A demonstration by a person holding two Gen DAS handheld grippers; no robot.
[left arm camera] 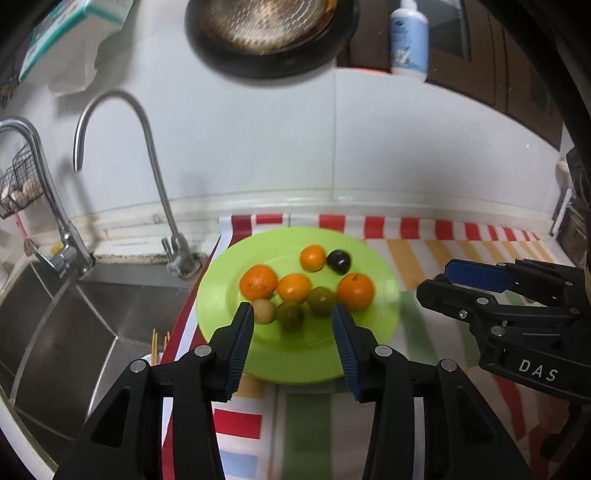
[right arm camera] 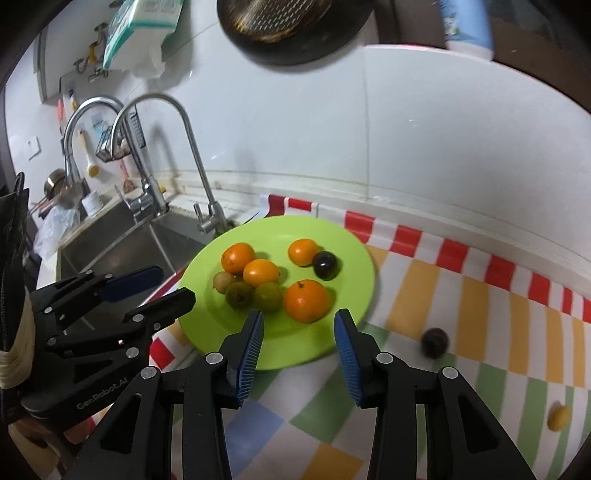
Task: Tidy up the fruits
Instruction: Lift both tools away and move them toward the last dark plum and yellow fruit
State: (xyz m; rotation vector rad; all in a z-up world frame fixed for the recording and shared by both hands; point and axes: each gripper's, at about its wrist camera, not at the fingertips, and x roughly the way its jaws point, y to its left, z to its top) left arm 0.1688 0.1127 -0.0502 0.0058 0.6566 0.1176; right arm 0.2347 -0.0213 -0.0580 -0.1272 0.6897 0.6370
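A lime-green plate [left arm camera: 221, 295] [right arm camera: 354, 266] sits on a striped cloth and holds several oranges [left arm camera: 355, 291] [right arm camera: 306, 300], two green fruits [left arm camera: 322, 300] [right arm camera: 269, 296], a small pale fruit [left arm camera: 263, 311] and a dark plum [left arm camera: 339, 261] [right arm camera: 325, 264]. Off the plate, a second dark fruit [right arm camera: 435, 341] and a small yellow fruit [right arm camera: 558, 416] lie on the cloth to the right. My left gripper [left arm camera: 292, 312] [right arm camera: 174, 284] hovers open over the plate's near side, with nothing between its pads. My right gripper [right arm camera: 300, 314] [left arm camera: 436, 278] is open too, just short of the nearest orange.
A steel sink [left arm camera: 85, 314] with two curved faucets [left arm camera: 147, 147] lies left of the plate. A dark pan [left arm camera: 269, 33] hangs on the white wall above, with a tissue box [left arm camera: 70, 33] to its left and a bottle [left arm camera: 410, 40] to its right. The striped cloth [right arm camera: 480, 295] stretches to the right.
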